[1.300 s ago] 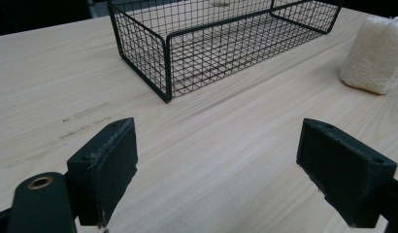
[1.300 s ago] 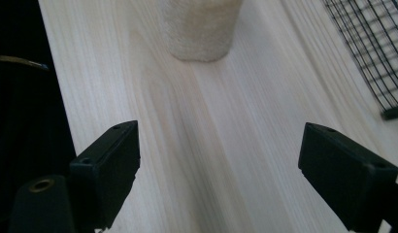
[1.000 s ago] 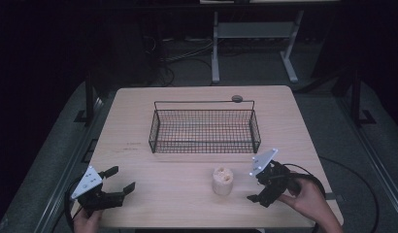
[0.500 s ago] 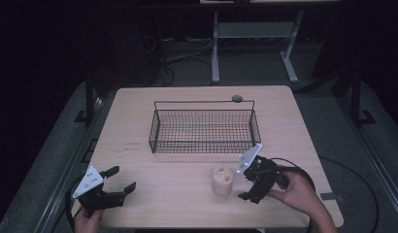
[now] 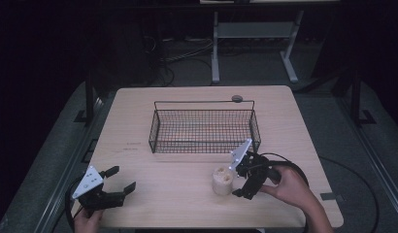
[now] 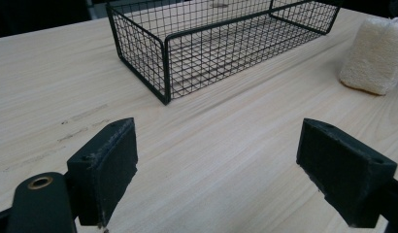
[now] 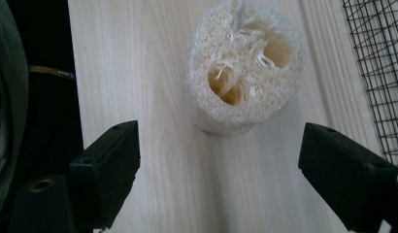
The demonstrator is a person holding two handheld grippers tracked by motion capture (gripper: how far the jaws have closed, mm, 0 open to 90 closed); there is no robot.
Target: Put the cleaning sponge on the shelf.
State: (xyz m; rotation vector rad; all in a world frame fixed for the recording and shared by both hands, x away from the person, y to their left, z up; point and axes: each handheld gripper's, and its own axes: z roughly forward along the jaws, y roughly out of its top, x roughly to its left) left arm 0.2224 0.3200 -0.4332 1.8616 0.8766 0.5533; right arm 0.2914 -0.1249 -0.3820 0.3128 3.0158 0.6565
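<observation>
A cream loofah piece (image 5: pixel 222 180) stands upright on the wooden table (image 5: pixel 177 194), in front of the black wire basket (image 5: pixel 204 127). My right gripper (image 5: pixel 240 180) hovers just right of the loofah, open, jaws either side of it but apart from it; its own view shows the loofah (image 7: pixel 243 68) from above, ahead of the jaws. My left gripper (image 5: pixel 120 178) rests open near the table's front left corner, with nothing between its jaws. Its view looks across bare wood to the basket (image 6: pixel 207 43) and the loofah (image 6: pixel 375 56) at far right.
The basket looks empty. A small dark round object (image 5: pixel 237 98) lies on the table behind the basket. The table's front edge runs close to the loofah, with dark floor (image 7: pixel 46 97) beyond it. Desk legs and cables stand behind the table.
My right gripper has moved left across the table, from the front right area to right beside the loofah. The left gripper has stayed put.
</observation>
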